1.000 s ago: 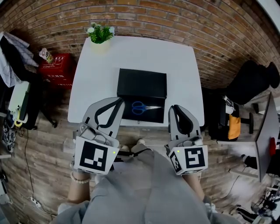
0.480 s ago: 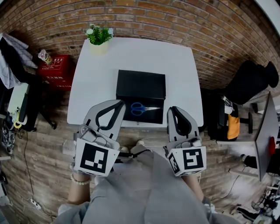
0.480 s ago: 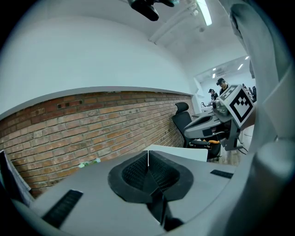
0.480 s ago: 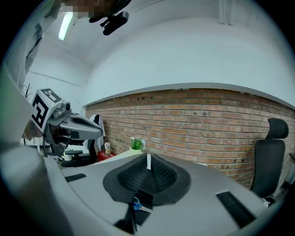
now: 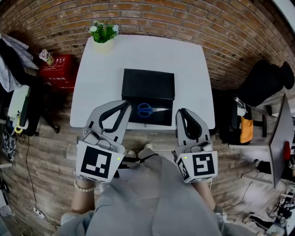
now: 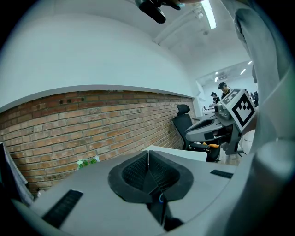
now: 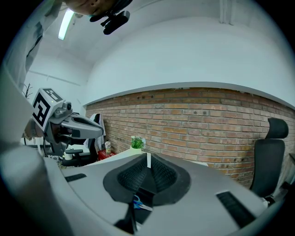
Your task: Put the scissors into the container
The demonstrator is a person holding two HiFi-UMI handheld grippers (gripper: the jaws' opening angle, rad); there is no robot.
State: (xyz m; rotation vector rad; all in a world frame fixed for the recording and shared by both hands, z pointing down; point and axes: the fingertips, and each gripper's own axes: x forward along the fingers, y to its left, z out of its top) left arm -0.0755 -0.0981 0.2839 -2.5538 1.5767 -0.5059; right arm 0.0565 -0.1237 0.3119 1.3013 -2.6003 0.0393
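This looks like an office. A long brick wall [image 5: 184, 18] runs behind a plain white surface [image 5: 106, 87]. A small green plant in a pot [image 5: 103, 34] sits at the far edge of that surface. A black office chair [image 5: 265, 85] with a high back stands off to the right, near the wall. A flat screen [image 5: 279, 143] shows at the right edge of the head view. A red box [image 5: 57, 71] sits on the floor [image 5: 50, 152] beside the surface, and a thin cable [image 5: 28, 179] trails across the floor. In the left gripper view the room opens out wide, with long bright lights [image 6: 209, 9] on a white ceiling and people [image 6: 223, 88] far off.
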